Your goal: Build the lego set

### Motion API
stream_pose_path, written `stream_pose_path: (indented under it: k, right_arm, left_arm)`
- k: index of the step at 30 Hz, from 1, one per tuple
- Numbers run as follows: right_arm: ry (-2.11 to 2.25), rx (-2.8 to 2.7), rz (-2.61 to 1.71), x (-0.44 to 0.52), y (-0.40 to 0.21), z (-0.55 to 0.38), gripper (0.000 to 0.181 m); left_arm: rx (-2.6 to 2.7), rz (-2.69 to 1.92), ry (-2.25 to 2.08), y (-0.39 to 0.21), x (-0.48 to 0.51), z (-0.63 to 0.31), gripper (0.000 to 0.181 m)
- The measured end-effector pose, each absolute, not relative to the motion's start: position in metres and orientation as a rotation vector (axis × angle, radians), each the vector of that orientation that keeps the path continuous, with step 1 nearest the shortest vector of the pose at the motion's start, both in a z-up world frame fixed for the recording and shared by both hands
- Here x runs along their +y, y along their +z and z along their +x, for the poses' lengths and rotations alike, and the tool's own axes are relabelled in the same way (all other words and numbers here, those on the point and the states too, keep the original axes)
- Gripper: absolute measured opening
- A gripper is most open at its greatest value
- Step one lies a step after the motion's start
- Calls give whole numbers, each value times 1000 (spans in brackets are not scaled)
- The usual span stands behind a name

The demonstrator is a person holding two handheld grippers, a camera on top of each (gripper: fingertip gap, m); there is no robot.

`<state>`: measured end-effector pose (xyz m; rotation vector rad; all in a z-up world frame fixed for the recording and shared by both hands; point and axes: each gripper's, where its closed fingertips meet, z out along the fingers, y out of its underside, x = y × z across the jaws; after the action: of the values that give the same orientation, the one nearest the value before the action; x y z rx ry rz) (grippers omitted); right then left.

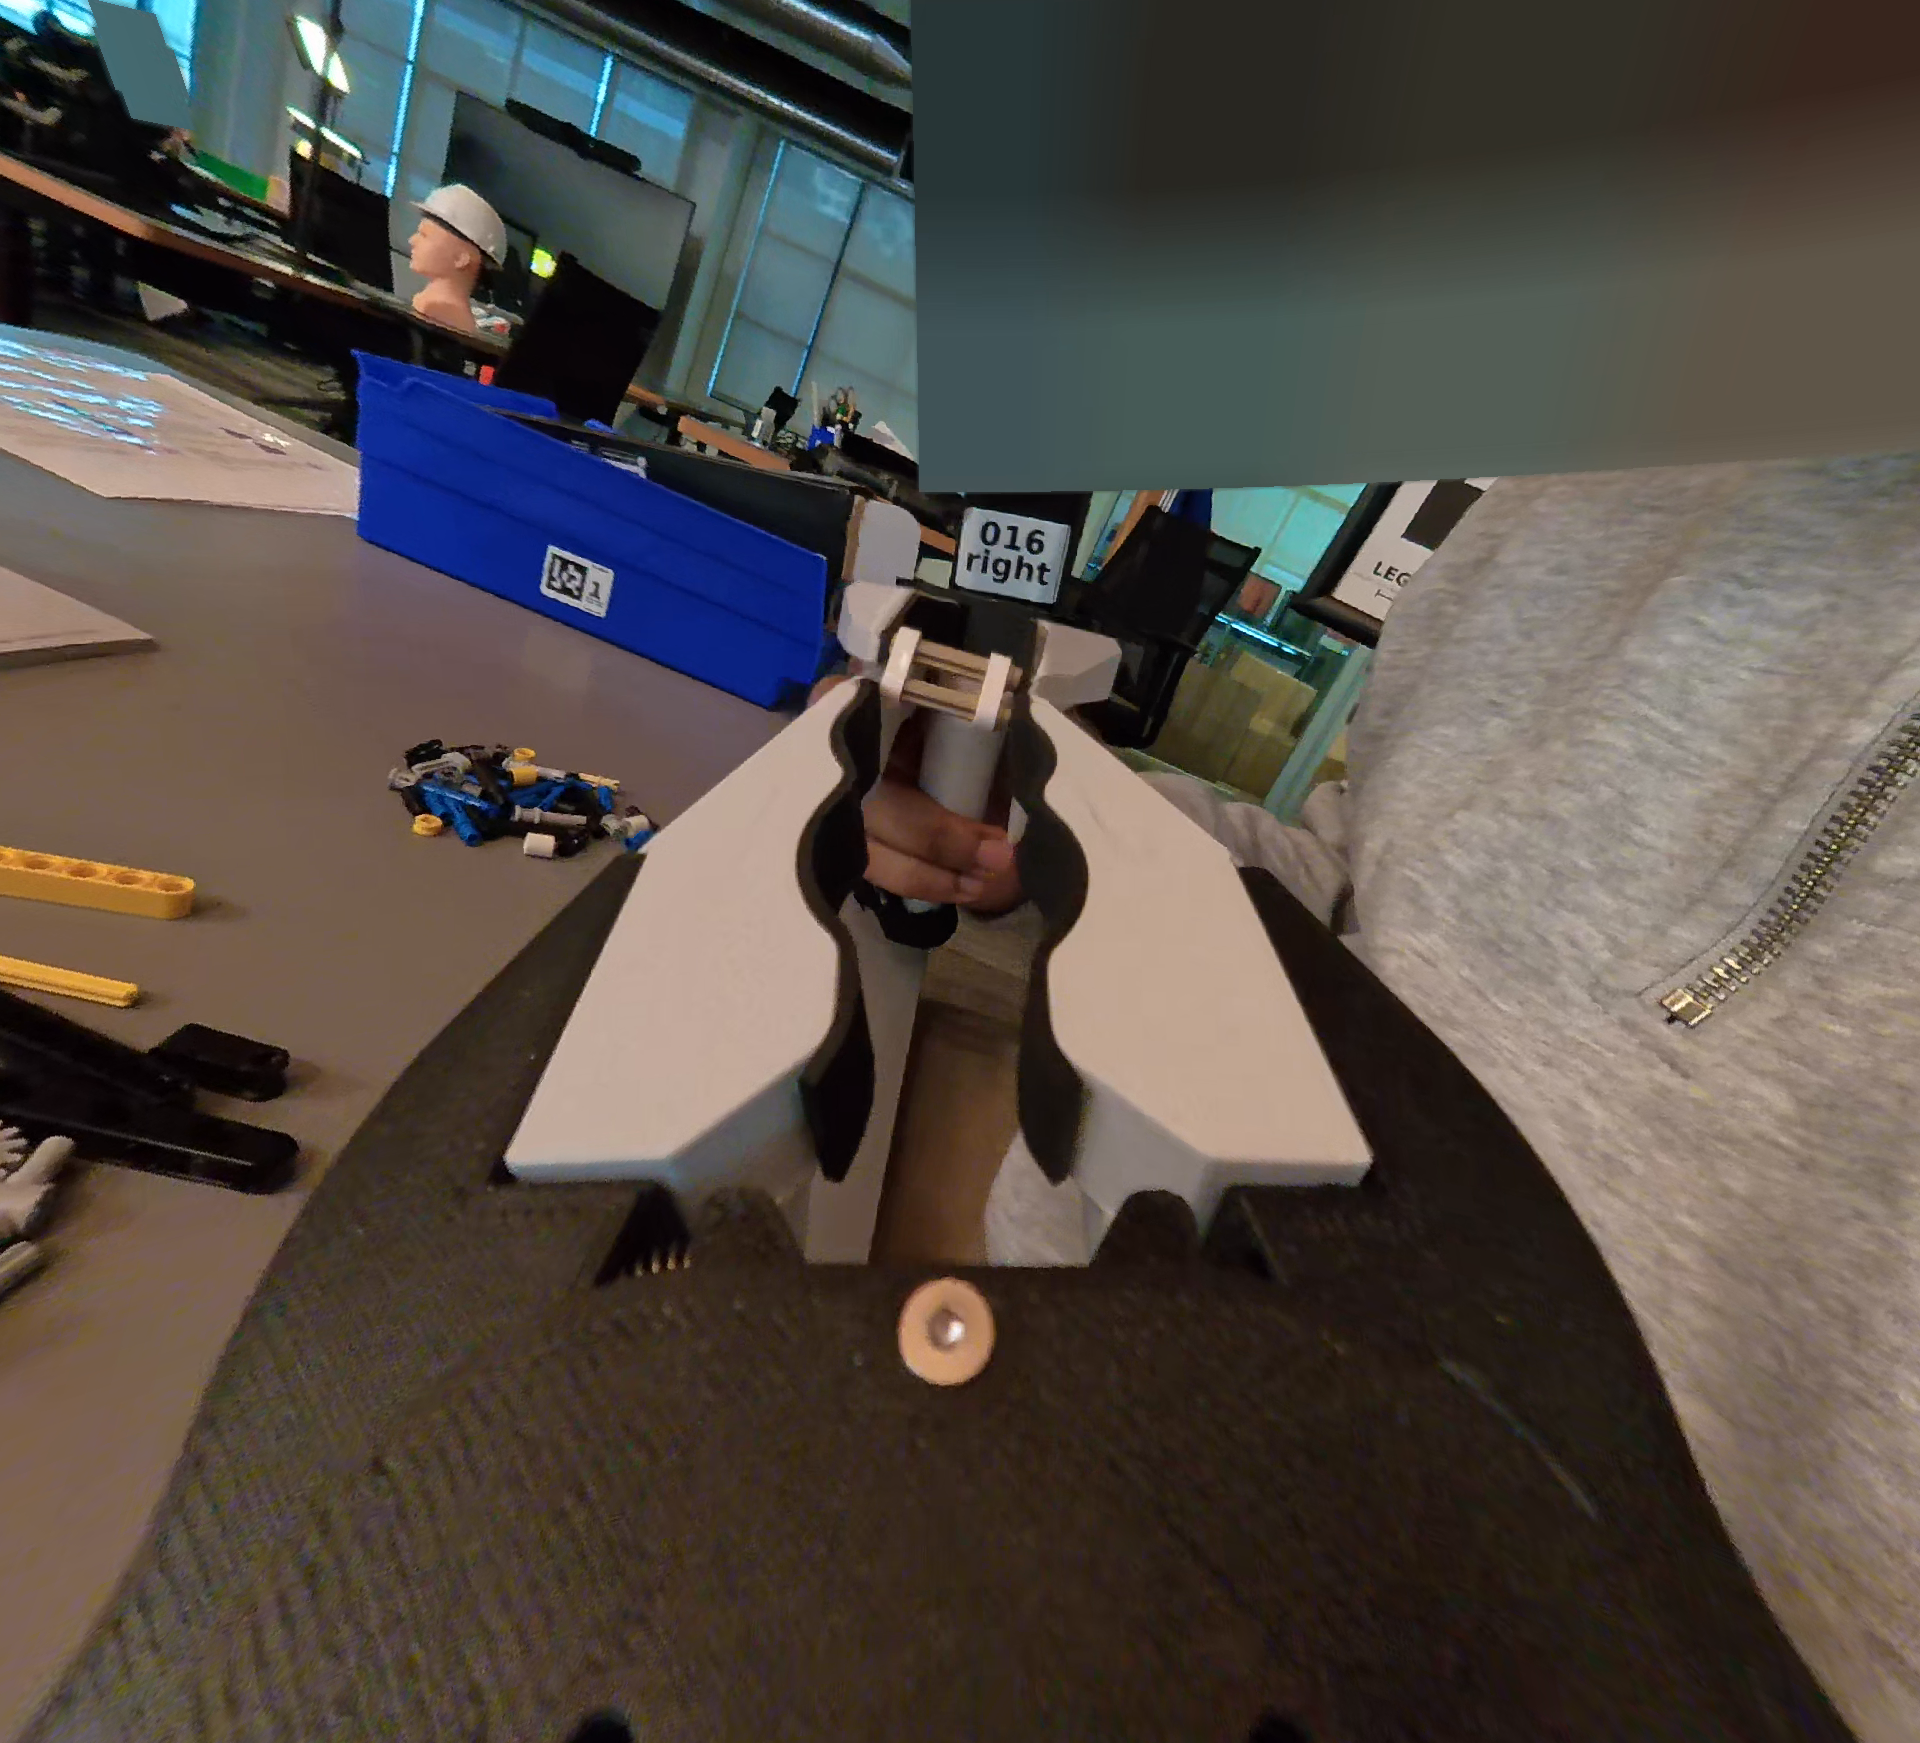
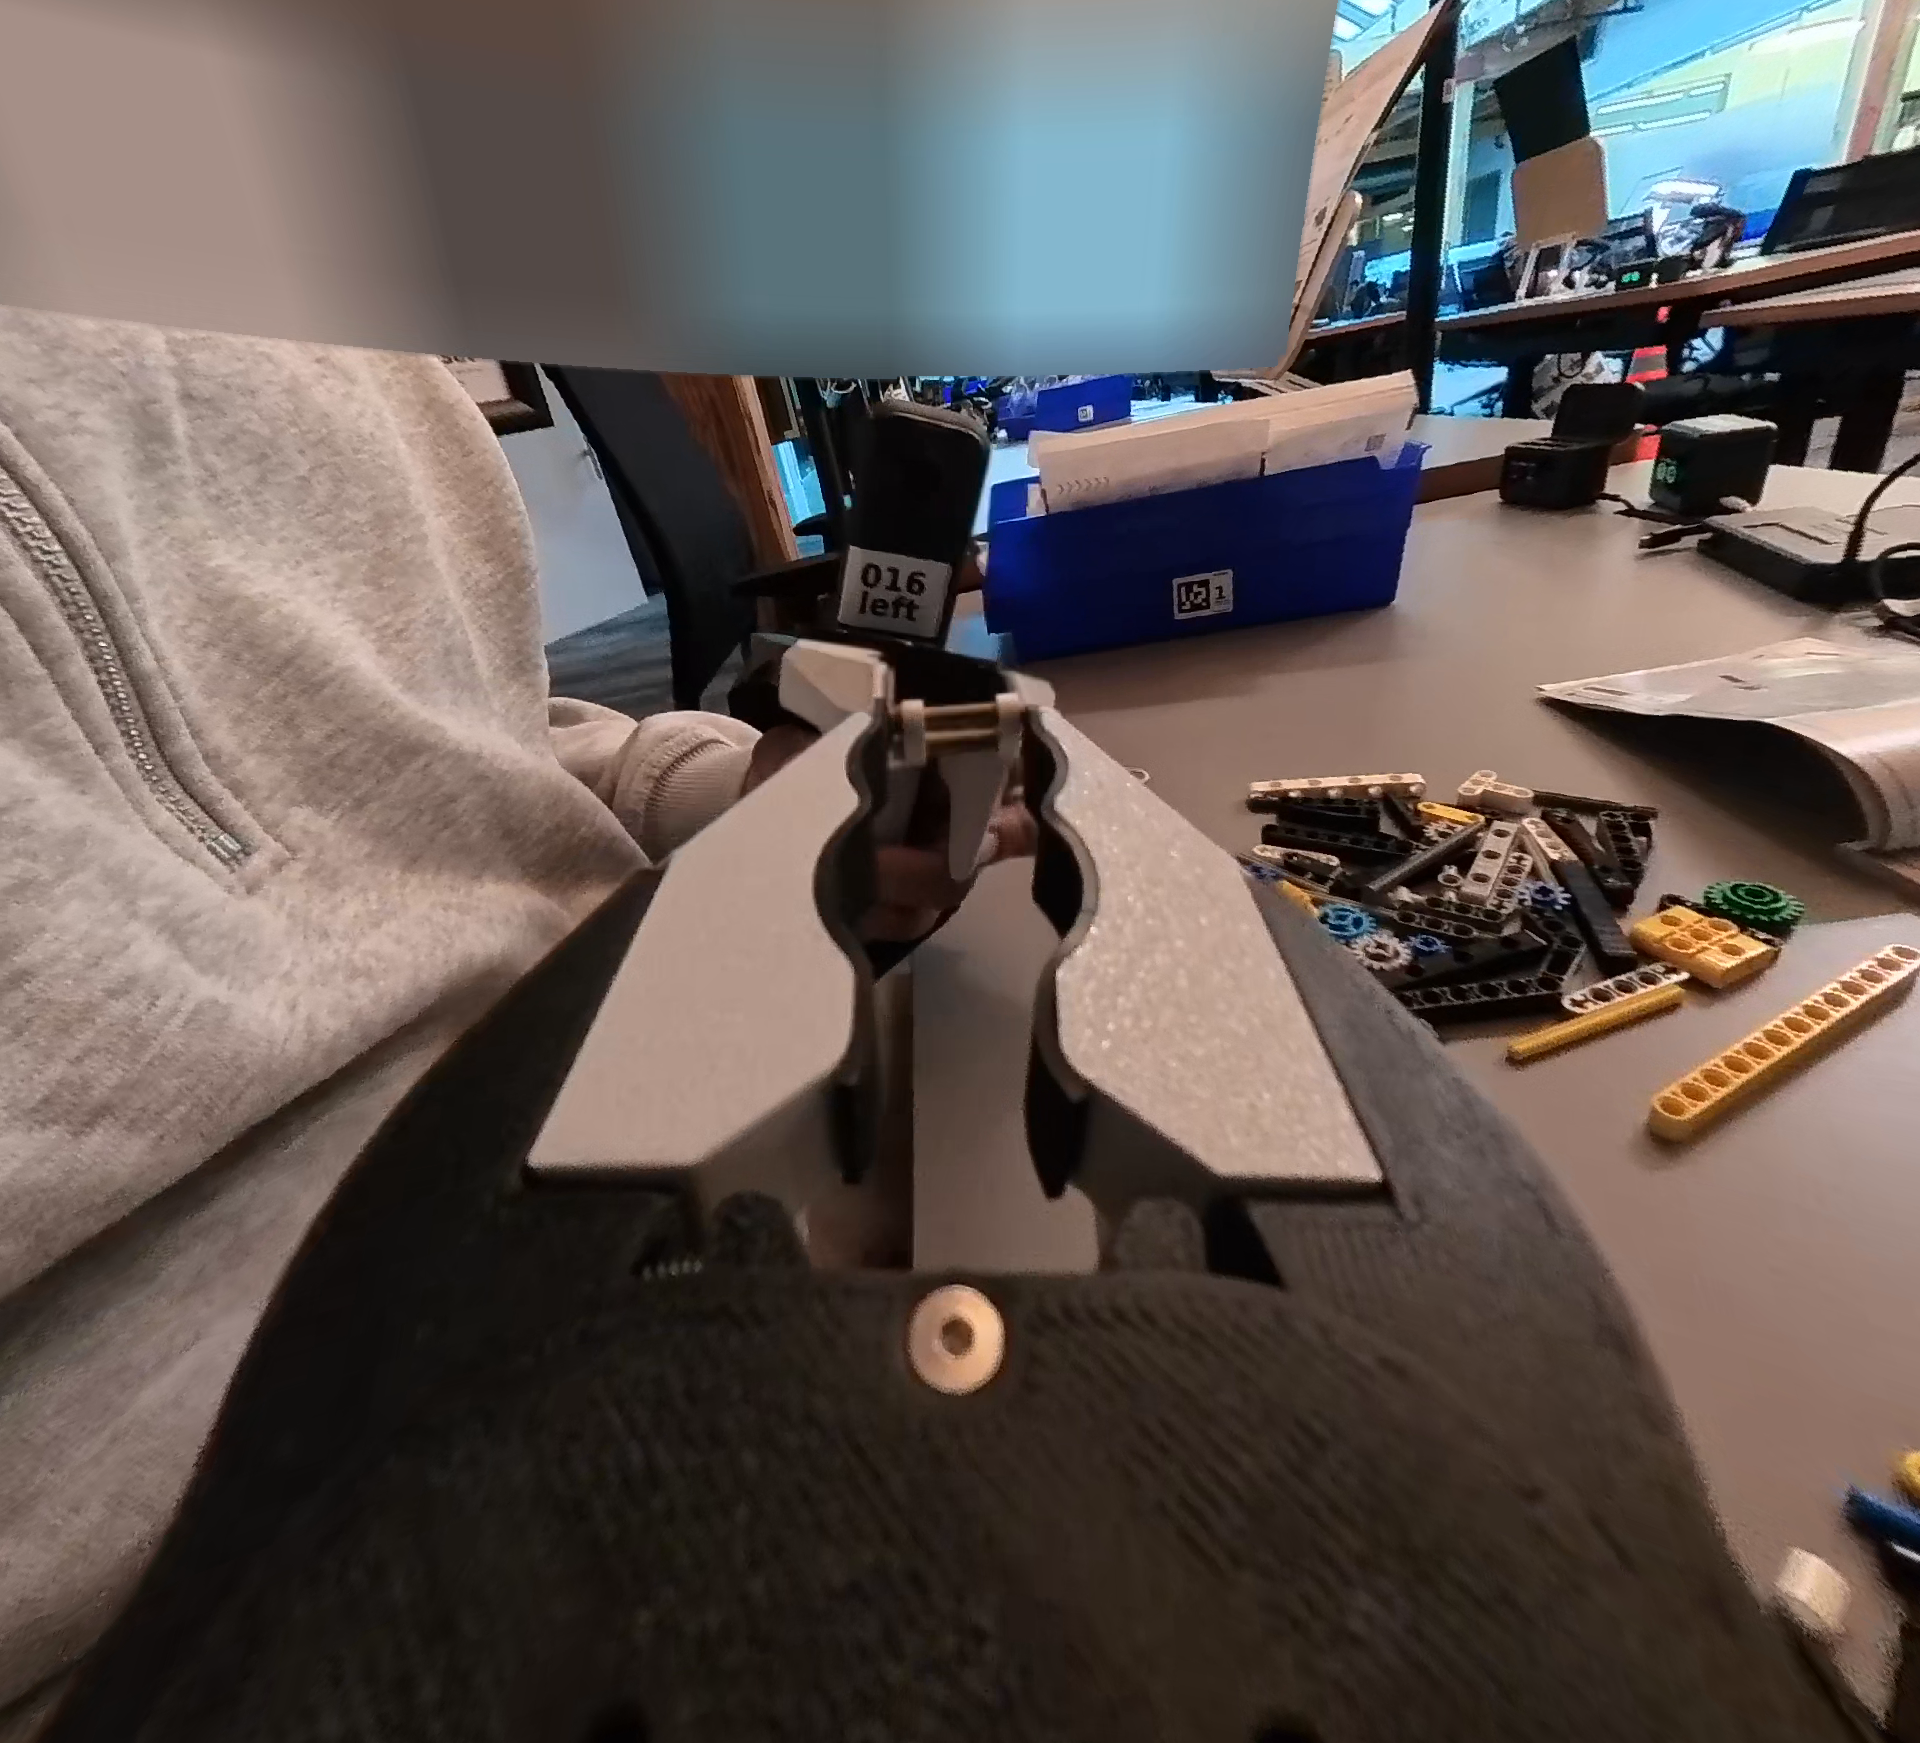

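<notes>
No assembled structure is seen. Loose black, white and yellow lego beams (image 2: pixel 1475 883) are heaped at right of frame on the grey surface (image 2: pixel 1558 1226). Both the left gripper (image 1: pixel 940 737) and the right gripper (image 2: pixel 951 748) are empty, fingers narrowly parted. Building is judged unstarted.

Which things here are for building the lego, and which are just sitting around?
For building:
- big pile of lego pieces
- small pile of lego pieces
- long yellow beam
- green gear
- booklet
- left gripper and right gripper, both open and empty

Just lying about:
- blue bin
- dummy head with white hard hat
- black chargers
</notes>
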<state>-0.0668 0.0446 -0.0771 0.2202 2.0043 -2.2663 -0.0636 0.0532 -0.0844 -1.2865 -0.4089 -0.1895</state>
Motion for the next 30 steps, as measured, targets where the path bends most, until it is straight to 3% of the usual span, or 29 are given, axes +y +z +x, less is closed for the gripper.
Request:
stream_pose_path:
  k: [30]
  right_arm:
    - [-2191,1947,224,44,-81,-64,23]
  left_arm:
    - [-375,-1321,-112,-85,52,-62,24]
